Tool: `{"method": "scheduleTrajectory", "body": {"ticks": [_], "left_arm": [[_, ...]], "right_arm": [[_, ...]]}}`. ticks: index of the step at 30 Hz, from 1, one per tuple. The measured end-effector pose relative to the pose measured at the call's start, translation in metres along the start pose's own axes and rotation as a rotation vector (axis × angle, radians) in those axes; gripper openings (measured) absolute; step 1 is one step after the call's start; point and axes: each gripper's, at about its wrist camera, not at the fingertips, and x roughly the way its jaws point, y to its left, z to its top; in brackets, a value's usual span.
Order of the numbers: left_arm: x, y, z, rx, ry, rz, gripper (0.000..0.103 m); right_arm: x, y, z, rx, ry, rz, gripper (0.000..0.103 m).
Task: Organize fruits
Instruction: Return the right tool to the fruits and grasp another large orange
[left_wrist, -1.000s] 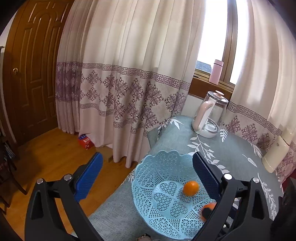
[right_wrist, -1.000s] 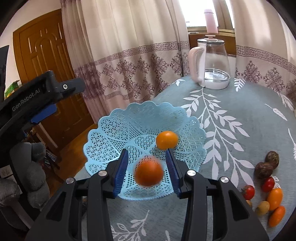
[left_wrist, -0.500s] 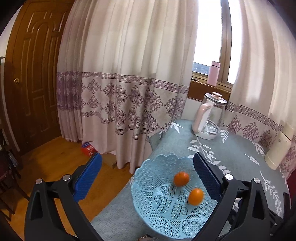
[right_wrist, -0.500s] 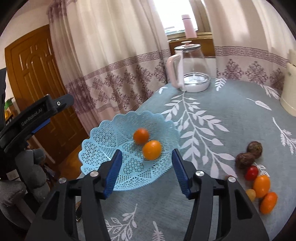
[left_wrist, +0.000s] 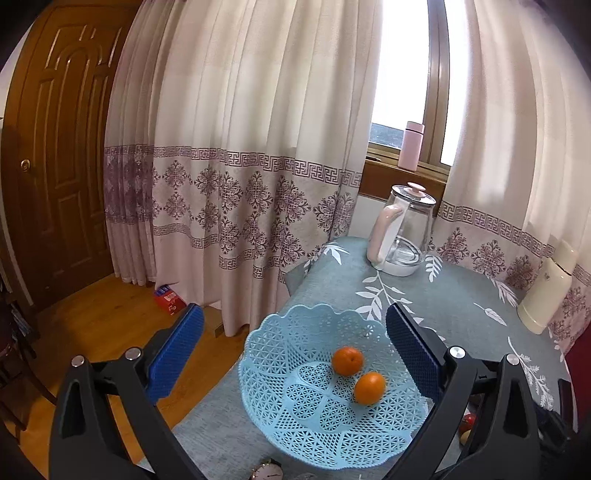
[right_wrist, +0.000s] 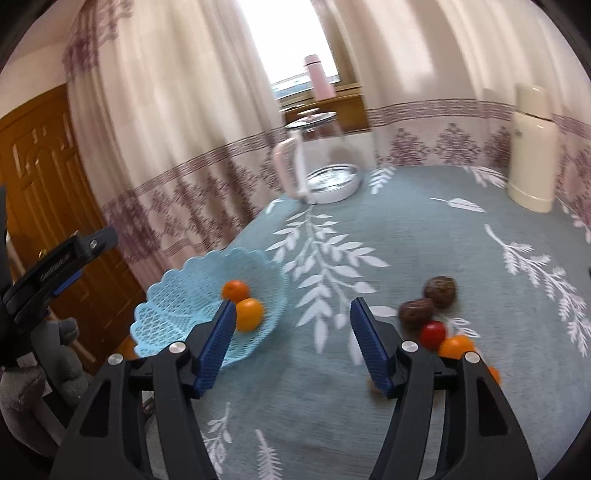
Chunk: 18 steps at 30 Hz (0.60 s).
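Orange against pale blue: two oranges (right_wrist: 243, 302) lie touching in the lattice basket (right_wrist: 177, 306), which sits at the lower left of my right-hand view, near the cloth's edge. My right gripper (right_wrist: 291, 339) is spread wide and carries nothing; the same goes for my left gripper (left_wrist: 295, 354), whose blue pads bracket the basket (left_wrist: 295, 413) from above in its own view, the oranges (left_wrist: 356, 371) lying just inside its right pad.

What matters next, I judge, is the loose pile of fruit at the lower right of the right-hand view: two brown wrinkled fruits (right_wrist: 428, 299), a red tomato (right_wrist: 433, 332) and an orange-coloured fruit (right_wrist: 455, 346) crowded together, with more half hidden behind my right finger. That pile lies to the right of my open jaws and slightly ahead, so the right gripper is clearly the nearer one; the left hangs over the basket on the far side. The fruits are roundish, so no long axis dictates the approach, but they touch each other, and closing on one could nudge its neighbours.

The glass kettle (right_wrist: 321, 162) and cream flask (right_wrist: 532, 147) stand well back at the top of the frame, out of the way. This view is blurred.
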Motion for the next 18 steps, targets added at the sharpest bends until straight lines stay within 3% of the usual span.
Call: {"method": "scheduleTrajectory", "body": {"ticks": [18], "left_arm": [[-0.007, -0.036, -0.012, 0.083, 0.001, -0.059, 0.100]], "right_arm": [[-0.034, -0.092, -0.008, 0.099, -0.054, -0.205, 0.068]]}}
